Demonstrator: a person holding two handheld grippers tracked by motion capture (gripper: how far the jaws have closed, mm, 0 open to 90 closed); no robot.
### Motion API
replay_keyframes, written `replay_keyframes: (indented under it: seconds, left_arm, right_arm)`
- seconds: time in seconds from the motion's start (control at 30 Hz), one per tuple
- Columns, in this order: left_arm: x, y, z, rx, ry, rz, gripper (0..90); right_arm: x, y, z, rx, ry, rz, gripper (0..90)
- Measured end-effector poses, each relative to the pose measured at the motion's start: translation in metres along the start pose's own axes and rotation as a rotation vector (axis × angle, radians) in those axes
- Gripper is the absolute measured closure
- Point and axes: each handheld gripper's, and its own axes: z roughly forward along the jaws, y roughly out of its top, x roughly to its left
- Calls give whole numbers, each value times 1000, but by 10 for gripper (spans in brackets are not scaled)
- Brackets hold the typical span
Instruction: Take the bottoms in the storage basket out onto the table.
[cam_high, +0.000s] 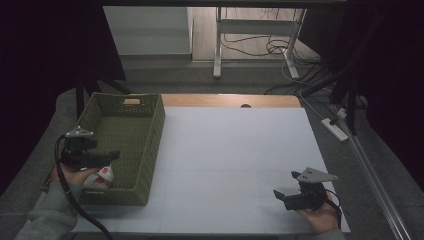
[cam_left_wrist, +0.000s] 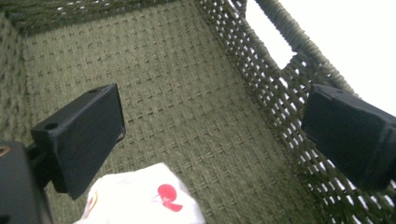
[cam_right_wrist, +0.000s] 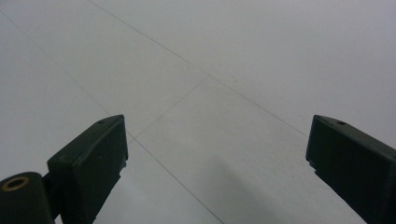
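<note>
Both grippers spread, white packet lying in the basket

Right gripper (cam_high: 286, 196) rests with jaws wide apart over bare table (cam_high: 235, 150); left gripper (cam_high: 102, 156) hangs released above the white packet (cam_left_wrist: 144, 198) with 1 red mark, at the green woven basket's (cam_high: 150, 145) near end. Packet looks light, soft and crinkly; pinch its middle gently.

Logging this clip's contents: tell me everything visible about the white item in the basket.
The white packet is soft-looking, crinkled, with red markings. It lies on the woven floor of the green basket, in its near corner, under the left gripper, whose fingers stand open above it, not gripping it.
</note>
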Motion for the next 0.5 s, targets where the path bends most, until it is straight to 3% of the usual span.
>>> replay_keyframes:
  seconds: [0.5]
  left_arm:
    - [17,-8,0,71,37,-27,48]
  right_arm:
    - [1,0,-1,-5,-7,-3,59]
